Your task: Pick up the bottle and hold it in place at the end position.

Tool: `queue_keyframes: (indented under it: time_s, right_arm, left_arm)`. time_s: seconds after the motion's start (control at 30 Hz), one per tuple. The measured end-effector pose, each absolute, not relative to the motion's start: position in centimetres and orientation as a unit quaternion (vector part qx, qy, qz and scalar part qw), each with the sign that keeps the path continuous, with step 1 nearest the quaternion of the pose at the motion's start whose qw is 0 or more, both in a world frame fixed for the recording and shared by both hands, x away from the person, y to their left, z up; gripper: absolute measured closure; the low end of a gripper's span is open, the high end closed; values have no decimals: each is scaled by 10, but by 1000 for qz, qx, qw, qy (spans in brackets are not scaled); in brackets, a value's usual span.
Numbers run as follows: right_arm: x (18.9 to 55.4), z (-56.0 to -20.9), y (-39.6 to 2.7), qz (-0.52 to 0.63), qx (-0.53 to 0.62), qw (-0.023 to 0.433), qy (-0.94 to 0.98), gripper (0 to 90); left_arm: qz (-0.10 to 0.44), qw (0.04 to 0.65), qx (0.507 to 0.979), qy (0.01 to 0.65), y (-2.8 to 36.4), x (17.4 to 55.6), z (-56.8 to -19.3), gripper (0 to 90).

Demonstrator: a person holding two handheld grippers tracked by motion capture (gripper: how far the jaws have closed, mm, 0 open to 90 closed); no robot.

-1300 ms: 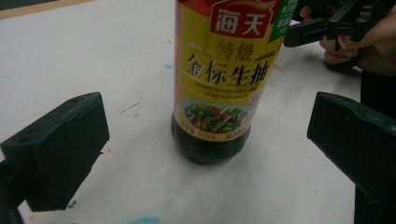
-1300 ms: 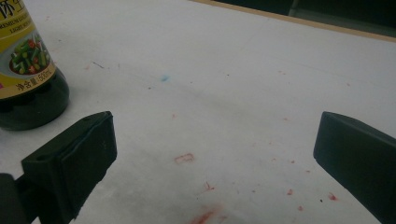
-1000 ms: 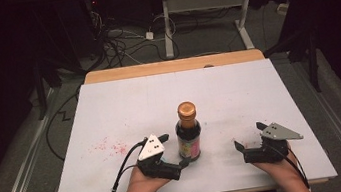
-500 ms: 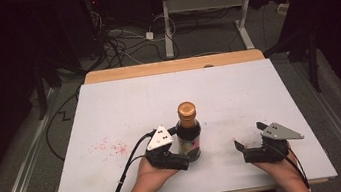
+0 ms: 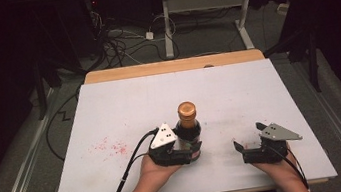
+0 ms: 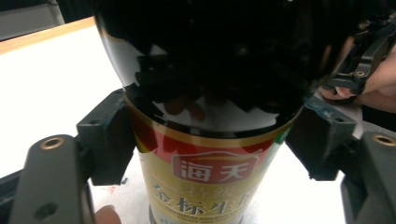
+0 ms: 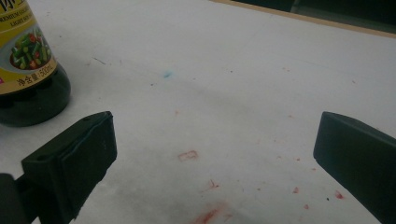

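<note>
High view, bottle: the dark bottle [image 5: 190, 132] with the gold cap [image 5: 186, 109] stands upright on the white table [image 5: 110, 114], a little toward 6 o'clock from the middle.
High view, your left gripper [image 5: 186, 150]: it sits at the bottle's 8 o'clock, its jaws on either side of the lower body.
High view, your right gripper [image 5: 239, 148]: it rests in your right hand [image 5: 276, 162] at the bottle's 4 o'clock, well apart from it.
High view, stains: red specks [image 5: 110, 146] lie at the bottle's 9 o'clock.
Left gripper view, grip: your jaws have just been closing, and both pads [image 6: 108, 135] now press the bottle [image 6: 205, 107] at its yellow label [image 6: 210, 182], so you are clamped on it.
Left gripper view, far side: your other gripper [image 6: 359, 60] shows at 2 o'clock.
Right gripper view, jaws: yours stand wide apart with bare table [image 7: 243, 70] between them.
Right gripper view, bottle: its base [image 7: 28, 60] stands at 10 o'clock, clear of your left-hand pad [image 7: 79, 158].
Right gripper view, stains: red marks [image 7: 205, 186] lie at 6 o'clock.
</note>
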State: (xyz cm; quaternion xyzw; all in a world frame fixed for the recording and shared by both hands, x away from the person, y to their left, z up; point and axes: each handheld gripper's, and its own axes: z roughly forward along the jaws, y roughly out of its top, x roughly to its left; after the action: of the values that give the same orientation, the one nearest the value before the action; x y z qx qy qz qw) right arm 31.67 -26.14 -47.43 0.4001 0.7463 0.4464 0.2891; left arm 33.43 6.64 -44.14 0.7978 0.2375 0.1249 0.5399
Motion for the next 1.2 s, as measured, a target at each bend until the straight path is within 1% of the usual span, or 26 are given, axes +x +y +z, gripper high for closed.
queue_keyframes:
  time_s: [0.23,0.73,0.77,0.8,0.83,0.87,0.9,1.13,1.17,1.2]
  right_arm:
    - [317,-474,-262,449,400,289,745,5]
    - [318,-473,-264,452,404,289,741,5]
    - [318,-473,-264,453,404,289,741,5]
    - [318,-473,-264,453,404,289,741,5]
    - [318,-472,-264,453,403,292,740,5]
    - [318,-472,-264,454,404,292,739,5]
    - [317,-471,-264,455,404,292,738,5]
    - [317,-470,-266,457,403,292,737,5]
    - [317,-470,-266,457,403,292,737,5]
    - [317,-470,-266,457,404,291,737,5]
  left_arm:
    - [135,524,807,237,65,333,-438,286]
    - [132,533,799,244,68,335,-436,295]
    - [148,516,814,222,74,339,-431,295]
    - [148,516,814,222,74,339,-431,295]
    - [131,541,795,243,70,338,-429,295]
    - [131,541,795,243,70,338,-429,295]
    - [56,701,594,390,29,329,-426,295]
    - [66,697,595,395,32,343,-422,292]
    - [74,681,621,382,36,347,-424,292]
    - [77,679,620,386,38,351,-424,292]
